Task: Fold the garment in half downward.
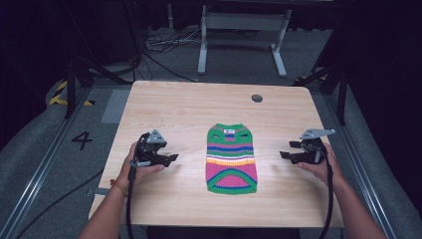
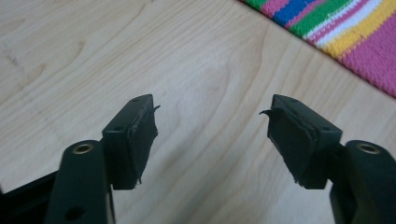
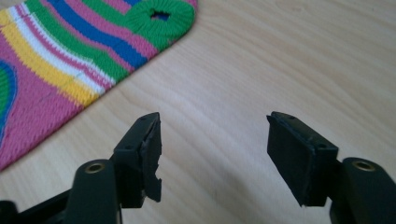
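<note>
- Left black two-jaw gripper [image 1: 171, 158], held in the person's left hand [image 1: 137, 164], sits over bare wood left of the garment; its jaws stand spread with nothing between them.
- Right black two-jaw gripper [image 1: 284, 152], held in the right hand [image 1: 321, 164], sits over the wood on the garment's other side, jaws likewise apart and empty.
- Between the two, apart from both, a small striped knitted sweater in pink, green, blue, yellow and white [image 1: 231, 159] lies flat on the light wooden table [image 1: 189, 104], neck towards the far edge.
- Farther off, a round dark hole [image 1: 257, 98] marks the tabletop.

Black tongs [image 1: 174, 158] — grey three-cornered plates, trailing black cables
</note>
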### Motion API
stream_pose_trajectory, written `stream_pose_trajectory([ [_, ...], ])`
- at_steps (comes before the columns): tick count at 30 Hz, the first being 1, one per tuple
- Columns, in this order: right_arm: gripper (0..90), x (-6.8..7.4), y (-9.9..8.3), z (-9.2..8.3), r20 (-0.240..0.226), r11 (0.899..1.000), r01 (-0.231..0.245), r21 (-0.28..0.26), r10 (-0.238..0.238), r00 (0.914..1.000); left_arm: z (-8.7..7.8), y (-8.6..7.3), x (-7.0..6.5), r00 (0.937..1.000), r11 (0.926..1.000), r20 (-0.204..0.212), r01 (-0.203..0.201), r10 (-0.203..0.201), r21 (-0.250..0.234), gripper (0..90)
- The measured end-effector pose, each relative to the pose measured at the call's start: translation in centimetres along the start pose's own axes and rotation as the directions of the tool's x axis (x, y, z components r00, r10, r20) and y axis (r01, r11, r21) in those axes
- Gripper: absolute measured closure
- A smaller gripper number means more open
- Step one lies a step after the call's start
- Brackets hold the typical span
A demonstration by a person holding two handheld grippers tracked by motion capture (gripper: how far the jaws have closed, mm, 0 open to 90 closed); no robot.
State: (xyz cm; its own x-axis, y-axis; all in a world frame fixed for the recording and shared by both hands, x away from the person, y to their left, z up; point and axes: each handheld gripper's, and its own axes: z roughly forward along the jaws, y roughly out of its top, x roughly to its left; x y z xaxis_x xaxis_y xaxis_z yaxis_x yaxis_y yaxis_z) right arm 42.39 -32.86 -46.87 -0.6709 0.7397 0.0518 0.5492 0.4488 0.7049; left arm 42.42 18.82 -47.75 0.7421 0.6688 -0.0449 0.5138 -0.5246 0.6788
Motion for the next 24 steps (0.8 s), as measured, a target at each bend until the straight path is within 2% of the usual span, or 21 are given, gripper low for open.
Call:
stream_pose_trajectory([
  [4, 40.5, 0.3, 2.2, 1.4, -0.011, 1.0, 0.017, -0.014, -0.017, 0.9998, 1.5, 2.0, -0.2, 0.9996, 0.9996, -0.001, -0.027, 0.027, 0.002, 35.7],
  [9, 43.4, 0.4, 4.3, 3.1, -0.015, 0.999, 0.038, -0.009, -0.038, 0.9991, 3.3, 4.3, -0.3, 0.9994, 0.9994, 0.003, -0.035, 0.035, 0.0, 37.1],
  [10, 43.5, 0.4, 4.7, 3.4, -0.015, 0.999, 0.04, -0.01, -0.04, 0.9991, 3.6, 4.7, -0.3, 0.9985, 0.9986, -0.014, -0.053, 0.053, 0.001, 37.3],
  [13, 44.2, 0.4, 5.6, 4.1, -0.021, 0.999, 0.041, -0.017, -0.041, 0.9989, 4.4, 5.7, -0.3, 0.9988, 0.9988, -0.007, -0.048, 0.049, 0.007, 38.0],
  [14, 44.2, 0.5, 5.8, 4.3, -0.02, 0.999, 0.043, -0.018, -0.043, 0.9989, 4.7, 6.2, -0.3, 0.9982, 0.9985, -0.022, -0.055, 0.055, -0.003, 38.1],
  [15, 44.2, 0.5, 5.8, 4.3, -0.02, 0.999, 0.043, -0.018, -0.043, 0.9989, 4.7, 6.2, -0.3, 0.9982, 0.9985, -0.022, -0.055, 0.055, -0.003, 38.6],
  [16, 44.2, 0.5, 6.1, 4.6, -0.026, 0.999, 0.036, -0.017, -0.036, 0.999, 5.2, 6.9, -0.2, 0.9989, 0.9988, -0.008, -0.046, 0.046, -0.016, 38.6],
  [18, 44.2, 0.7, 6.9, 5.8, -0.025, 0.999, 0.043, -0.008, -0.043, 0.9988, 5.5, 7.3, -0.2, 0.9988, 0.9987, -0.011, -0.047, 0.047, -0.021, 39.1],
  [19, 44.2, 0.7, 6.9, 5.8, -0.025, 0.999, 0.043, -0.008, -0.043, 0.9988, 5.8, 7.6, -0.2, 0.9988, 0.9985, -0.012, -0.047, 0.047, -0.027, 39.1],
  [24, 46.4, 0.9, 8.0, 7.2, -0.028, 0.999, 0.055, 0.0, -0.055, 0.9981, 7.6, 8.6, -0.2, 0.9994, 0.9994, -0.003, -0.035, 0.035, -0.003, 40.3],
])
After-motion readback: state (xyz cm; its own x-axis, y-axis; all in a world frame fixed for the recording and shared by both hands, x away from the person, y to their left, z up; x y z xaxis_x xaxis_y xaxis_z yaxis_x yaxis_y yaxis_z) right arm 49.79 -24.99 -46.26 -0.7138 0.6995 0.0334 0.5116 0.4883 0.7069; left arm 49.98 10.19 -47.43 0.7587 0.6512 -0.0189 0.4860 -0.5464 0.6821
